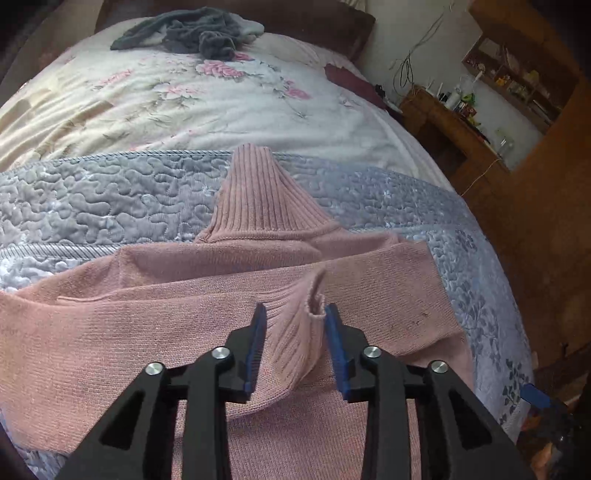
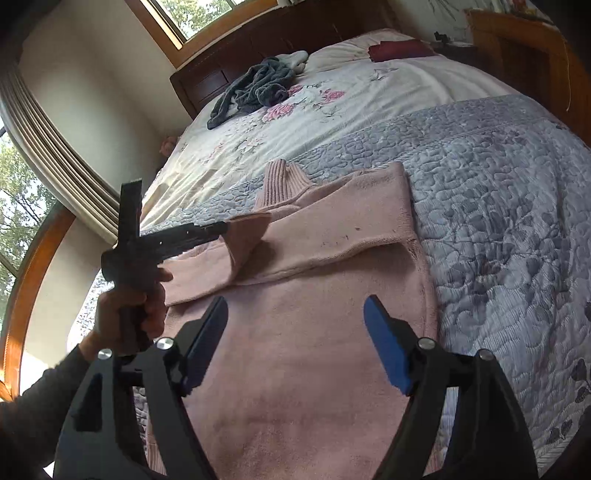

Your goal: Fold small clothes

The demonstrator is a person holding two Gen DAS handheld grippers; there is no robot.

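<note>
On the grey-blue quilted bedspread [image 2: 498, 192] at the near end of the bed lies a dusty-pink knitted turtleneck sweater [image 2: 303, 350], spread flat with its ribbed collar [image 1: 258, 192] pointing toward twelve o'clock. One sleeve is folded across the chest toward three o'clock. The other sleeve's ribbed cuff [image 1: 299, 332] stands lifted off the body of the sweater between the blue pads of the left tongs [image 1: 295, 314]; the pads sit close on either side of the cuff, touching it, so the tongs are closed on that cuff. In the right wrist view the same tongs come in from nine o'clock, held by a hand [image 2: 129, 314] in a dark sleeve, with the pink cuff at their tip.

The right tongs [image 2: 295, 306] hang above the lower body of the sweater with their blue pads spread wide apart and nothing between them.

Toward twelve o'clock, on the white floral bedsheet [image 1: 184, 103], rests a crumpled dark grey garment [image 1: 199, 33] near the dark wooden headboard [image 2: 229, 62]. A dark red cloth [image 2: 399, 50] lies at about one o'clock by the bed's far edge. At two o'clock in the left wrist view stands a wooden bedside cabinet [image 1: 450, 125] with small bottles, too small to read. No brand, label or writing can be read anywhere.
</note>
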